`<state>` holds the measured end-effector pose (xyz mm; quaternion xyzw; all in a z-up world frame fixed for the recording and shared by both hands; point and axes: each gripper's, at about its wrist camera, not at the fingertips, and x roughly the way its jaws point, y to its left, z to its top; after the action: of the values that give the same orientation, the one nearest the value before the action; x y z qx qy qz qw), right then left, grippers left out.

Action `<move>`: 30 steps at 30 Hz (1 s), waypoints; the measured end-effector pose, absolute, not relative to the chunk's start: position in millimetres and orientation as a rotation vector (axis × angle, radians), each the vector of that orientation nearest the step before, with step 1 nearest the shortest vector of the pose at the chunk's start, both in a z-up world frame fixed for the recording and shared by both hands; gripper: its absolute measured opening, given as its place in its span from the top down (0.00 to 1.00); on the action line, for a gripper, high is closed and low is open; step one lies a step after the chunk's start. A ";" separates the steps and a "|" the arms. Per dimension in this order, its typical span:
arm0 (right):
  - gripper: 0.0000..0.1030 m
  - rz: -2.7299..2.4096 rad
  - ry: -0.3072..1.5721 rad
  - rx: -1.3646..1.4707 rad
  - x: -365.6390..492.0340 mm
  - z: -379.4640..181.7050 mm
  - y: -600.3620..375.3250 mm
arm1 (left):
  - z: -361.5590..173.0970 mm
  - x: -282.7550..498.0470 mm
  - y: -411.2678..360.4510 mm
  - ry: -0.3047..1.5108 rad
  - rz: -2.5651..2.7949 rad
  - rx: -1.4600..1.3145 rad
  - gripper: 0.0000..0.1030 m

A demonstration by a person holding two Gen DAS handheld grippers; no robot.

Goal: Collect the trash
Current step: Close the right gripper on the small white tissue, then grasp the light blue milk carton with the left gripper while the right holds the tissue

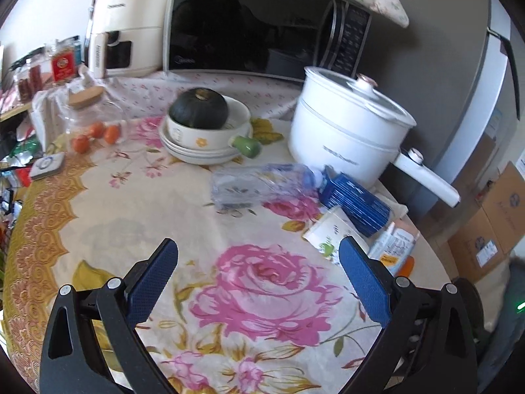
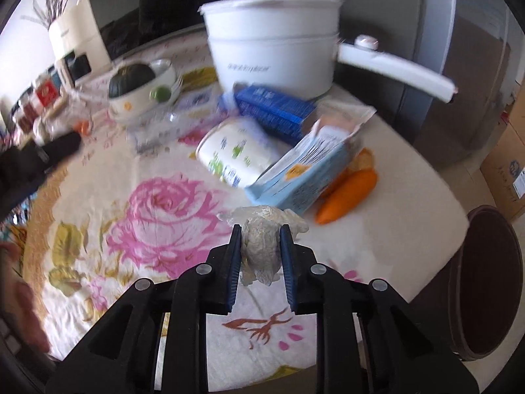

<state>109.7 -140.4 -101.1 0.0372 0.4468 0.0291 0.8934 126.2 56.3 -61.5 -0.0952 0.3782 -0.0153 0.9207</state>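
My right gripper [image 2: 259, 231] is shut on a crumpled wad of clear plastic wrap [image 2: 262, 243], held just above the flowered tablecloth [image 2: 157, 210]. Beyond it lie a torn light-blue carton [image 2: 305, 170], a white pack with green print [image 2: 233, 151], a dark blue carton [image 2: 275, 108] and an empty clear bottle [image 2: 164, 124]. My left gripper [image 1: 259, 246] hangs open over the cloth with nothing between its fingers. Ahead of it are the clear bottle [image 1: 259, 184], the dark blue carton [image 1: 354, 200], the white pack [image 1: 331, 233] and the light-blue carton [image 1: 393, 246].
A white electric pot [image 1: 347, 124] with a long handle stands at the back right. A bowl with a dark squash [image 1: 200, 108] sits on stacked plates. A microwave [image 1: 249, 23] lines the back wall. An orange item [image 2: 347, 193] lies near the table edge. A dark round bin [image 2: 485, 279] stands beside the table.
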 end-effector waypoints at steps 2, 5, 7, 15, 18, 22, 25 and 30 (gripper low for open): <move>0.79 0.043 0.889 0.107 108.2 -87.8 -155.9 | -67.1 134.5 43.2 0.814 -0.082 -0.190 0.07; 0.79 0.012 0.840 0.157 105.2 -71.9 -181.5 | -74.5 146.0 20.8 0.858 -0.156 -0.160 0.07; 0.79 -0.029 0.798 0.190 103.0 -59.6 -204.3 | -78.3 154.1 0.9 0.877 -0.211 -0.122 0.07; 0.79 -0.130 0.721 0.315 93.9 -38.0 -269.6 | -93.0 197.3 -86.8 0.982 -0.401 0.032 0.07; 0.79 -0.145 0.707 0.348 92.5 -34.1 -284.0 | -105.0 207.2 -113.9 1.020 -0.440 0.080 0.07; 0.78 -0.154 0.697 0.350 92.1 -31.5 -291.0 | -121.6 218.0 -140.8 1.061 -0.465 0.173 0.07; 0.78 -0.152 0.700 0.354 93.6 -31.6 -293.6 | -132.6 224.0 -148.0 1.088 -0.455 0.207 0.07; 0.78 -0.146 0.706 0.356 93.4 -31.1 -297.6 | -134.2 219.8 -147.9 1.061 -0.461 0.236 0.38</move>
<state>93.4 -297.6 -31.1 0.1734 0.3436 -0.0708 0.9202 219.8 -147.9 -134.2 0.1112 0.5001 -0.2176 0.8308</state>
